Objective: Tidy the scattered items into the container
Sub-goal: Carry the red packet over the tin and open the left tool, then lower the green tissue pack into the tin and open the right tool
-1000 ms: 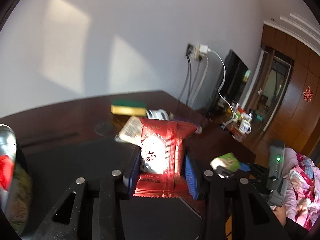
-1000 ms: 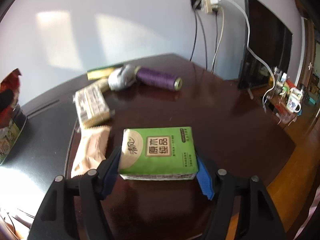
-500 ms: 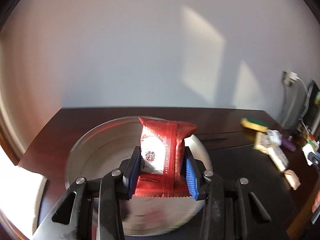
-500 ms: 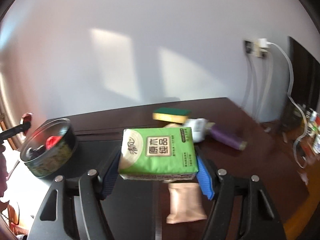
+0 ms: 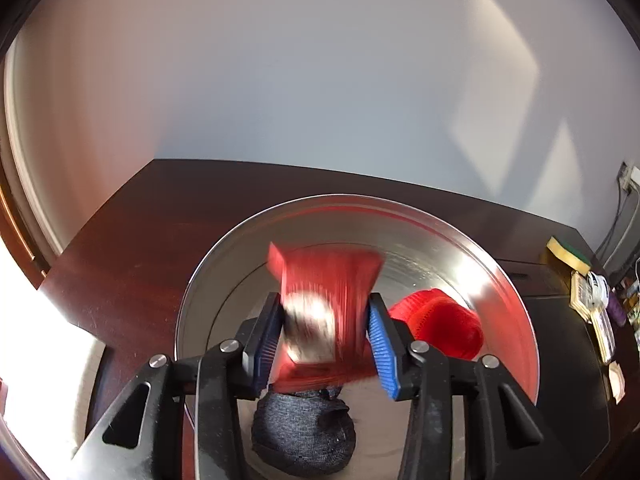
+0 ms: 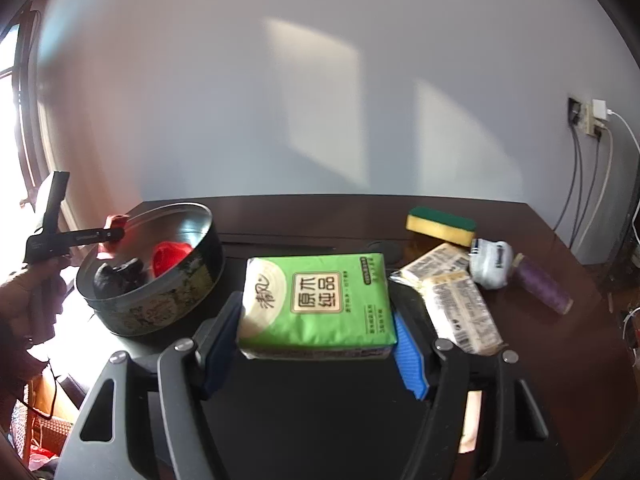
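Dark tabletop (image 6: 460, 208) lay bare between the tin (image 6: 160, 304) and sponge (image 6: 440, 226). Over the tin's open mouth, the left gripper (image 5: 324, 344) held a blurred red packet (image 5: 324, 280), its jaws parted beside it. Inside sat a red cap (image 5: 440, 324) and grey sock (image 5: 304, 436). Right gripper (image 6: 316, 344) clamped a green tissue pack (image 6: 316, 304) beside the tin.

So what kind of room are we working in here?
Most likely a home living room. The items lie on a dark wooden table against a plain white wall, with a wall socket and charger cables at the right and a window frame letting in sun at the left.
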